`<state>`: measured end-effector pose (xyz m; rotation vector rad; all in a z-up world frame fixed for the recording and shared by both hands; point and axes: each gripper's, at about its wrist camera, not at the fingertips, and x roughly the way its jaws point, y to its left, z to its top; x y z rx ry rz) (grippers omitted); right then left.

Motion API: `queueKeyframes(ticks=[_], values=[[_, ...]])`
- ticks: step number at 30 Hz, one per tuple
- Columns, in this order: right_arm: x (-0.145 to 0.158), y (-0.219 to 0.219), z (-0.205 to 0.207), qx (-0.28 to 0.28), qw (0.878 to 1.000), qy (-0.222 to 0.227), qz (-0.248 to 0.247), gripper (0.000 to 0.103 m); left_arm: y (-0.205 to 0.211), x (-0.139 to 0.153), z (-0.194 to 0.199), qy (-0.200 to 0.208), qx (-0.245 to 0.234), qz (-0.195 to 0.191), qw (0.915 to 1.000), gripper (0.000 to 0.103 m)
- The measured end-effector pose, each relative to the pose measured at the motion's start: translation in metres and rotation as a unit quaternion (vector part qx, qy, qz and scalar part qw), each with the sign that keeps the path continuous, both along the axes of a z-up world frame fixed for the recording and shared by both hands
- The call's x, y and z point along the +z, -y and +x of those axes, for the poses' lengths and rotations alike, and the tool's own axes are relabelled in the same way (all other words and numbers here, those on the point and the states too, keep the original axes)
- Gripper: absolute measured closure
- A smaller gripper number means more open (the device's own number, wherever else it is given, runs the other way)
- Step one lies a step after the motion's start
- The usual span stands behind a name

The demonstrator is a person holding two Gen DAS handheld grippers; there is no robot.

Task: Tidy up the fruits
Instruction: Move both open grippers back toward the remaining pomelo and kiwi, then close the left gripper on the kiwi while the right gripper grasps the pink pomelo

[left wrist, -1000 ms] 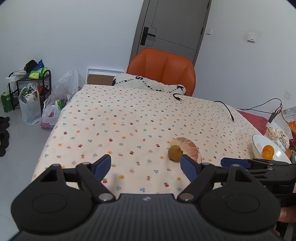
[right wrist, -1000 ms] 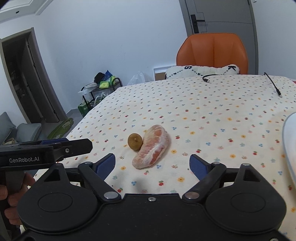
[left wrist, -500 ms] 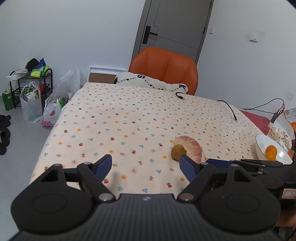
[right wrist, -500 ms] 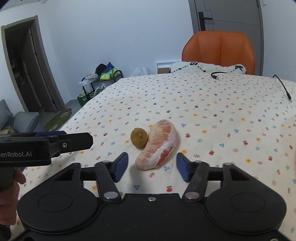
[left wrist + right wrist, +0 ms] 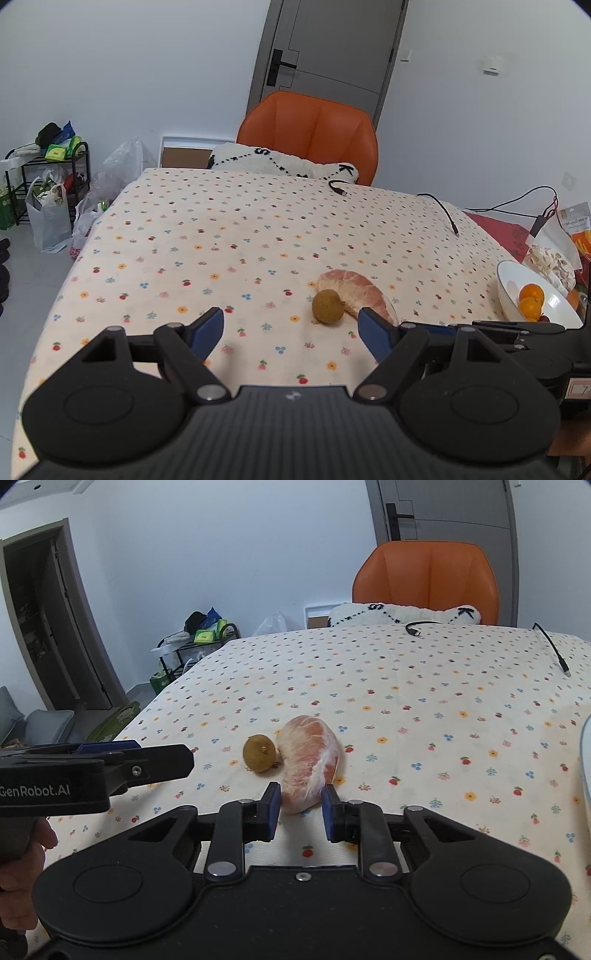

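Observation:
A peeled pink pomelo segment [image 5: 309, 757] lies on the flowered tablecloth, with a small round brown fruit [image 5: 259, 753] touching its left side. My right gripper [image 5: 298, 806] has its jaws narrowed around the near end of the segment; contact is unclear. Both fruits show in the left wrist view, the segment [image 5: 356, 291] and the brown fruit [image 5: 327, 306]. My left gripper [image 5: 291, 332] is open and empty, just short of the brown fruit. A white bowl [image 5: 517, 295] with oranges [image 5: 530, 295] stands at the right.
The table [image 5: 221, 240] fills the middle. An orange chair [image 5: 308, 133] with a white cushion [image 5: 280, 164] stands behind it. Two black cables [image 5: 439, 208] lie at the far right. A snack bag [image 5: 550, 258] sits beyond the bowl. A rack and bags [image 5: 51, 192] stand on the floor, left.
My right gripper has moved forward to the pomelo segment and its jaws have narrowed from wide open to close around its near end. The left gripper has stayed open and shifted slightly.

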<state>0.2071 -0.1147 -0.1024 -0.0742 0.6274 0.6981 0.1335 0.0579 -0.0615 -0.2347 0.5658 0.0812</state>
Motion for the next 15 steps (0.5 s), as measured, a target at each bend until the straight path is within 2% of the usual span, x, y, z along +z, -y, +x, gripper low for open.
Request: queueKeyframes(ticks=[2,6,9,12,15], values=[[0.000,0.003,0.001,-0.004,1.000,0.000,0.001,0.085,0.003,-0.001,0.004,-0.002,-0.005,-0.001,1.0000,0.029],[0.001,0.012,0.004,-0.016,1.000,-0.003,0.006,0.103,0.010,-0.003,0.011,-0.003,-0.014,0.001,0.9999,0.032],[0.000,0.017,0.007,-0.023,1.000,-0.006,0.003,0.103,0.015,-0.005,0.018,-0.004,-0.020,0.004,0.9998,0.034],[-0.002,0.022,0.009,-0.025,1.000,-0.011,0.010,0.103,0.019,-0.009,0.027,-0.010,-0.025,0.008,0.9996,0.041],[0.000,0.023,0.009,-0.022,1.000,-0.012,0.015,0.103,0.021,-0.013,0.034,-0.014,-0.028,0.007,0.9995,0.043]])
